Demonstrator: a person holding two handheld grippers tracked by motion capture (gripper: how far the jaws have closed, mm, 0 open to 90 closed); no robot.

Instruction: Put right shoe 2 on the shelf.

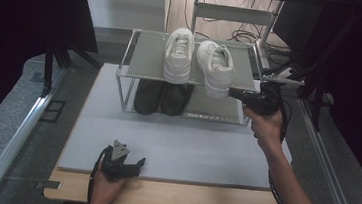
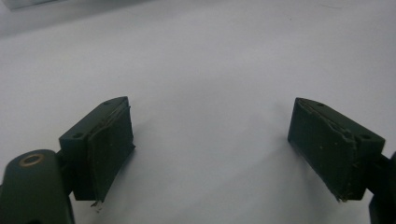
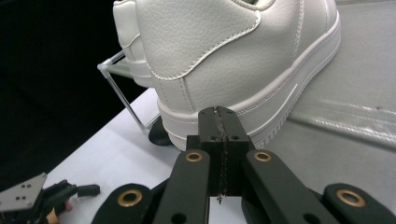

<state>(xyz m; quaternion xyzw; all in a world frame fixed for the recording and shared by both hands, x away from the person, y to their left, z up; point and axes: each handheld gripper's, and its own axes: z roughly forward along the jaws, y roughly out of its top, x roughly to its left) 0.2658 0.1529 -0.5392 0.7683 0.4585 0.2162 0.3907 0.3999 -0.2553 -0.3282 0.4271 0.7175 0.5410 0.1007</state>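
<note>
Two white sneakers stand on the top shelf of a wire shoe rack (image 1: 143, 60): the left sneaker (image 1: 179, 54) and the right sneaker (image 1: 216, 65), whose heel hangs over the front edge. My right gripper (image 1: 233, 93) is shut with nothing in it. Its tips are right at the heel sole of the right sneaker (image 3: 224, 51); in the right gripper view (image 3: 219, 115) I cannot tell whether they touch. My left gripper (image 1: 138, 164) rests low near the table's front edge. In the left gripper view (image 2: 210, 144) its jaws stand wide open over bare grey mat.
Two black shoes (image 1: 162, 97) sit on the rack's lower shelf under the white pair. A grey mat (image 1: 179, 147) covers the wooden table (image 1: 170, 196). Cables and a stand lie behind the rack. Dark curtains hang on both sides.
</note>
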